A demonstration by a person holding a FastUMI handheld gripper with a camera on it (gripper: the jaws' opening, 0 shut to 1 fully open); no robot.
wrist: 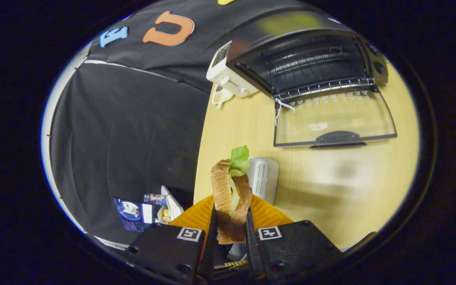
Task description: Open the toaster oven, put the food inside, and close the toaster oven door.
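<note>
Sandwich (231, 198) is pinched between the jaws of the gripper (230, 227), both fingers (212, 221) pressed on its toasted bread, with the long axis standing upright and a green leaf (239, 158) showing at the top. It is held above an orange plate (265, 215) at the near end of the counter (346, 198). The toaster oven (311, 59) is seen far and to the right of the jaws, its glass door (333, 118) folded down flat toward the near side and the cavity laid open. A white object (263, 176) lies just beyond the plate. The coming move is judged to be a carry forward and rightward, over the lowered door and onto the rack (323, 85).
</note>
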